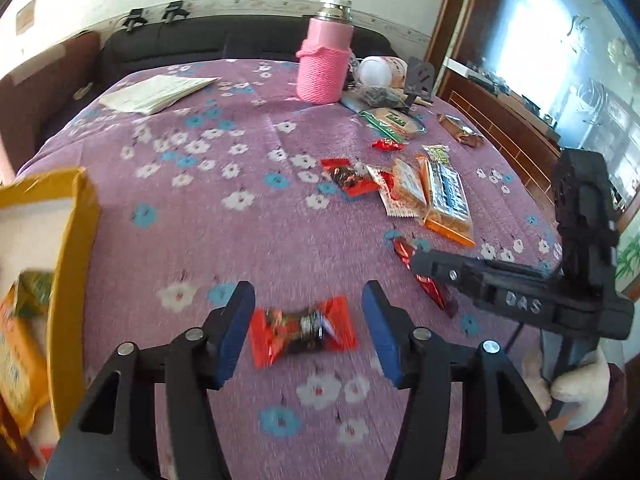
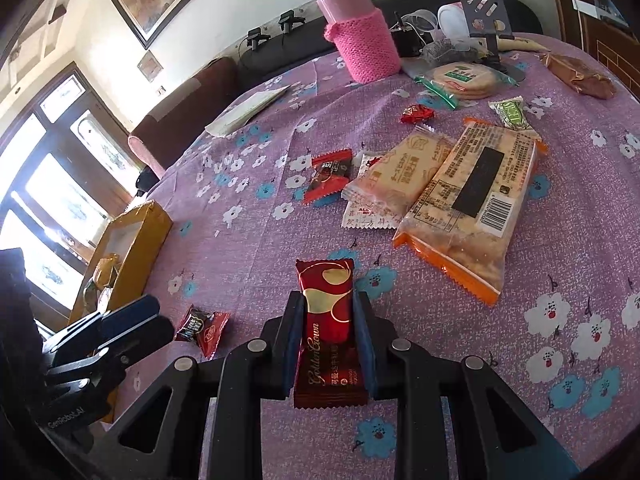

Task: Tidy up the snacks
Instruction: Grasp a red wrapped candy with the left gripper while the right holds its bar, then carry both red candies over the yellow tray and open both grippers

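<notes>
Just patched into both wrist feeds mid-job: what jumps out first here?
The right gripper is shut on a dark red foil wafer bar with gold lettering, low in the right wrist view. The left gripper stands open around a small red-and-black candy on the purple flowered tablecloth. Behind, a tall pink flask in a knitted sleeve stands over scattered snack packets.

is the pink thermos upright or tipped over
Upright. The pink thermos stands on its base on the purple floral tablecloth, silver cap on top, knitted pink sleeve around its lower body; the right wrist view shows the same.
</notes>
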Demonstrator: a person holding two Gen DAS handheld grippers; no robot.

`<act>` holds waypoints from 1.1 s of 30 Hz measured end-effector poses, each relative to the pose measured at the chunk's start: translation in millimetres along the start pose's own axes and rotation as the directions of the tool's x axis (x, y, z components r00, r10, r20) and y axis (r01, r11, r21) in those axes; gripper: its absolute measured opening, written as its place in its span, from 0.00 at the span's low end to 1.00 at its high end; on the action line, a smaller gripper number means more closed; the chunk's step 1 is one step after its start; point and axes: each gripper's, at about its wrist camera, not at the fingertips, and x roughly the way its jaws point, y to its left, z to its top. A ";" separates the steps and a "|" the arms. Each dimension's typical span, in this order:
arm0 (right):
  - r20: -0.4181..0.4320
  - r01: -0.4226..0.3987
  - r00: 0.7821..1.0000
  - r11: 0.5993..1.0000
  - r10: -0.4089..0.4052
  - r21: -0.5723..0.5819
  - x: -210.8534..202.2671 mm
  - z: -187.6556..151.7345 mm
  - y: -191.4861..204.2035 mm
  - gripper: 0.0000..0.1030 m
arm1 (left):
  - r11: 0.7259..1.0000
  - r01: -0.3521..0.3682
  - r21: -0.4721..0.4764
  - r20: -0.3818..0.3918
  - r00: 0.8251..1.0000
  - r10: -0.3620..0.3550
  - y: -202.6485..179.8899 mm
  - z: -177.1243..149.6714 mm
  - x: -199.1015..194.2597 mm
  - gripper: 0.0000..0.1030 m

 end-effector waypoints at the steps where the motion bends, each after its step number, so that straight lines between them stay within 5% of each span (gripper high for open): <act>1: -0.005 -0.010 1.000 1.000 0.010 0.002 0.9 0.5 -1.5 0.25 | 1.000 0.022 -0.006 -0.022 1.000 -0.022 2.8 3.2 7.9 0.53; 3: -0.009 -0.031 0.999 0.999 0.032 0.012 1.0 1.3 -5.1 0.25 | 0.990 0.119 -0.070 -0.139 0.982 -0.128 11.4 3.8 26.0 0.52; 7: -0.026 -0.070 0.997 0.997 0.071 0.039 0.8 2.9 -12.2 0.25 | 0.973 0.224 -0.058 -0.191 0.954 -0.231 4.5 -8.1 16.5 0.53; 14: -0.026 -0.022 0.999 1.000 0.021 -0.022 1.4 0.8 -1.1 0.27 | 0.993 0.044 0.109 -0.151 0.988 -0.027 -27.9 -23.5 12.3 0.52; 15: -0.022 -0.008 1.000 0.999 0.007 -0.035 1.4 0.0 1.4 0.27 | 0.990 -0.006 0.141 -0.136 0.990 0.026 -34.3 -25.5 14.3 0.46; 16: -0.018 0.002 1.000 0.999 -0.003 -0.042 1.4 -0.2 2.5 0.26 | 0.983 -0.060 0.174 -0.118 0.990 0.081 -40.9 -27.6 15.3 0.26; 17: -0.014 0.012 1.000 0.999 -0.012 -0.051 1.2 -0.7 4.2 0.25 | 0.980 -0.078 0.185 -0.106 0.989 0.098 -43.0 -29.2 14.6 0.25; 23: 0.064 0.028 0.998 0.994 -0.021 -0.105 -13.3 -1.4 19.0 0.25 | 0.998 -0.048 0.049 -0.043 0.998 0.050 -19.5 -31.8 -19.4 0.24; 27: 0.118 0.029 0.993 0.990 -0.012 -0.141 -24.4 -2.9 31.6 0.25 | 0.997 -0.033 -0.070 0.059 0.998 0.038 19.7 -37.2 -80.6 0.25; 33: 0.116 0.004 0.993 0.983 0.018 -0.186 -31.6 -8.6 64.2 0.24 | 0.953 -0.158 -0.257 0.158 0.966 0.203 110.4 -54.8 -160.4 0.25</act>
